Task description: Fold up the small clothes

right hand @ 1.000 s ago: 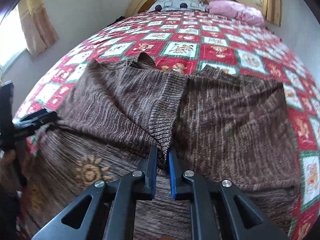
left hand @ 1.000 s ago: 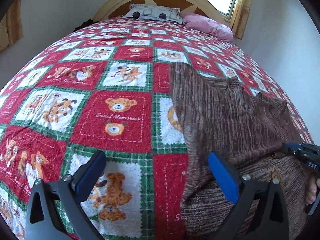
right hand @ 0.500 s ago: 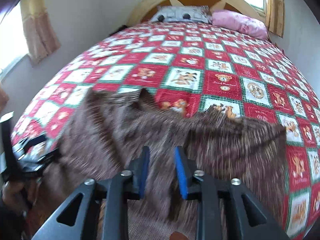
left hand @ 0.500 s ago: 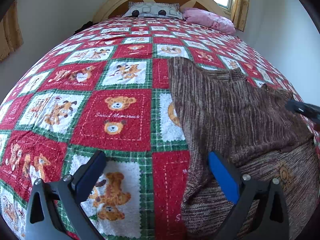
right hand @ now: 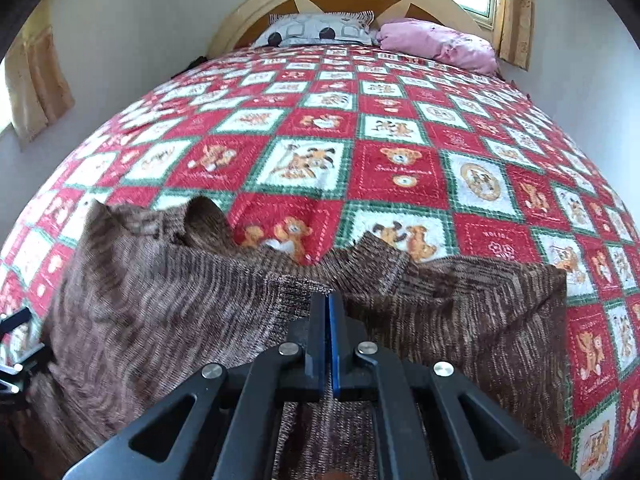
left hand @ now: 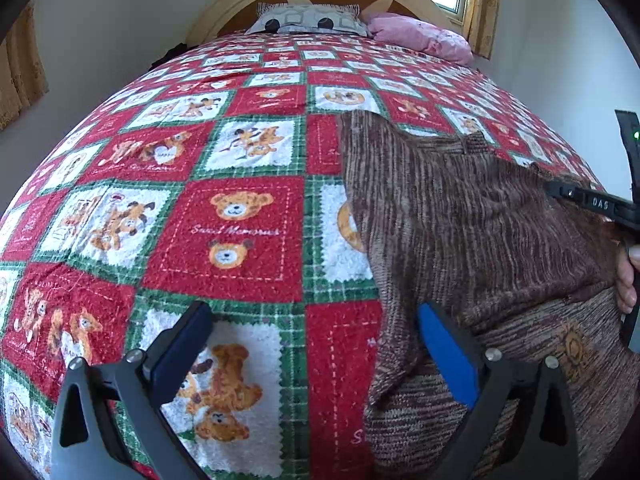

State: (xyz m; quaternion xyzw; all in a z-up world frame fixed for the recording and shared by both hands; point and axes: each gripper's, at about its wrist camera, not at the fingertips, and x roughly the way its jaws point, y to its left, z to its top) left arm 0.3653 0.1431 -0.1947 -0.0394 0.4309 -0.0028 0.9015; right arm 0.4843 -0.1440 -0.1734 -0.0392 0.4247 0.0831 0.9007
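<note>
The brown knit sweater [right hand: 168, 312] lies across the near end of the bed's teddy-bear quilt [right hand: 360, 128], its long axis running side to side, neck opening toward the headboard. The right claw [right hand: 329, 312] is closed, its pads together at a raised ribbed edge; whether they pinch it is unclear. The left claw [left hand: 316, 336] gapes wide and empty over the sweater's left edge.

Bedspread [right hand: 400, 128] lies bare beyond the sweater [right hand: 168, 300]; pillows [right hand: 320, 30] block only the headboard end.
</note>
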